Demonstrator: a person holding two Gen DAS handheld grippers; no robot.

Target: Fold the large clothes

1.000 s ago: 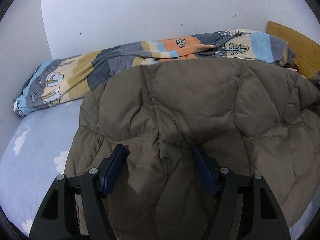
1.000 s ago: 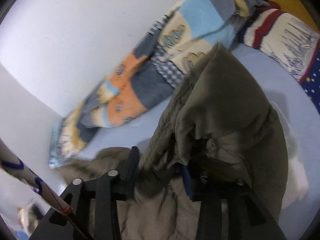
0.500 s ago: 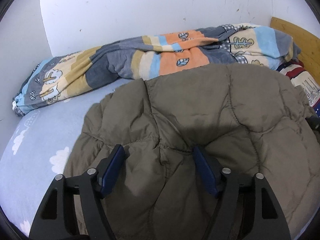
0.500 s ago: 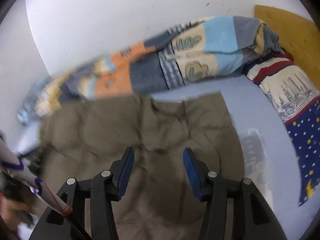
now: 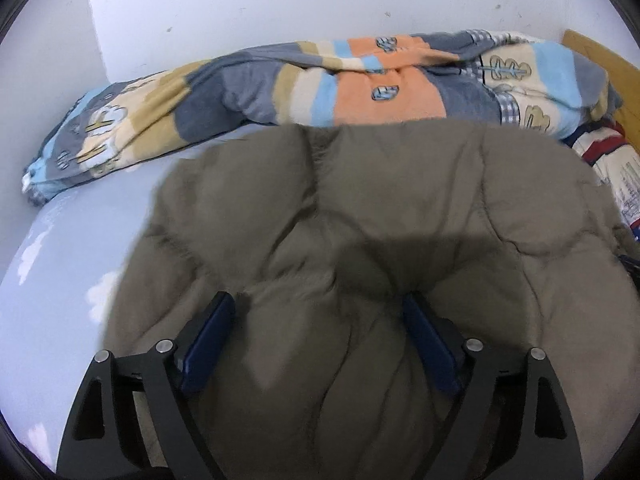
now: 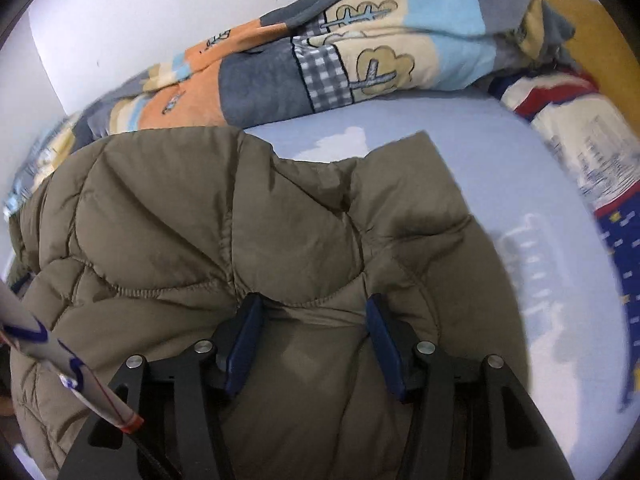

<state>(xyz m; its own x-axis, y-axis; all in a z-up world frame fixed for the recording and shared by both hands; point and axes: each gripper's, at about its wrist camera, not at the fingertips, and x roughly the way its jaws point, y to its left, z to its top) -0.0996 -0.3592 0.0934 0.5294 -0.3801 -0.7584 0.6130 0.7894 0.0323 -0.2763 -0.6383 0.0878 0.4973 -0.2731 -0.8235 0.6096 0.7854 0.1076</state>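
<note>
An olive-brown quilted jacket lies spread on the light blue bed sheet. My left gripper points down at its near part. Its jaws are opening, and a puffy fold of jacket bulges between the blue pads without being clamped. In the right wrist view the same jacket fills the lower left. My right gripper stands over its near edge, jaws apart, a hump of fabric loose between the pads.
A rolled patchwork quilt lies along the white wall behind the jacket. A pillow with red and blue print and a wooden headboard sit at the right. A white strip with blue marks crosses the lower left of the right wrist view.
The jacket came down from hanging in the right gripper to lying flat on the bed. The right gripper let go, rolled and sank onto it. The left jaws stand wider apart.
</note>
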